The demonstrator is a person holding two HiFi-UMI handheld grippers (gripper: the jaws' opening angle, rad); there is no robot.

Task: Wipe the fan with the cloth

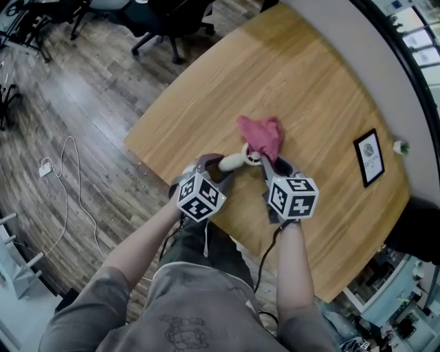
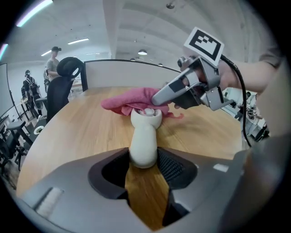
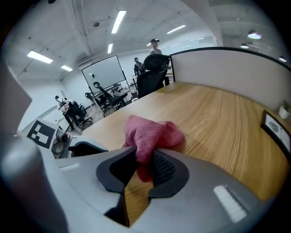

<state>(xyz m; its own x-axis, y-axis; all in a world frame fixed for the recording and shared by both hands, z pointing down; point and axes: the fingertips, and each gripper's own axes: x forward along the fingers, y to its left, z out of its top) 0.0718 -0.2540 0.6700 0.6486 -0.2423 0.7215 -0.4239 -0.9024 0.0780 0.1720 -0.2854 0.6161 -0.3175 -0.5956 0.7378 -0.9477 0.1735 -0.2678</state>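
Observation:
A small white hand-held fan [image 1: 232, 162] lies near the front edge of the wooden table [image 1: 295, 75]. My left gripper [image 1: 218, 165] is shut on its handle [image 2: 144, 136], which sits between the two pads. A pink cloth [image 1: 262, 135] is draped over the fan's head [image 2: 146, 113] and hides most of it. My right gripper [image 1: 269, 163] is shut on a fold of this cloth [image 3: 152, 134], with the cloth bunched between its pads [image 3: 163, 167]. In the left gripper view the right gripper [image 2: 159, 97] reaches in from the right onto the cloth [image 2: 132, 98].
A small black picture frame [image 1: 369, 157] lies on the table to the right, with a little green-and-white thing [image 1: 399, 146] beyond it by the curved partition. Office chairs [image 1: 165, 20] stand on the wood floor behind the table. A white cable [image 1: 69, 172] trails on the floor at left.

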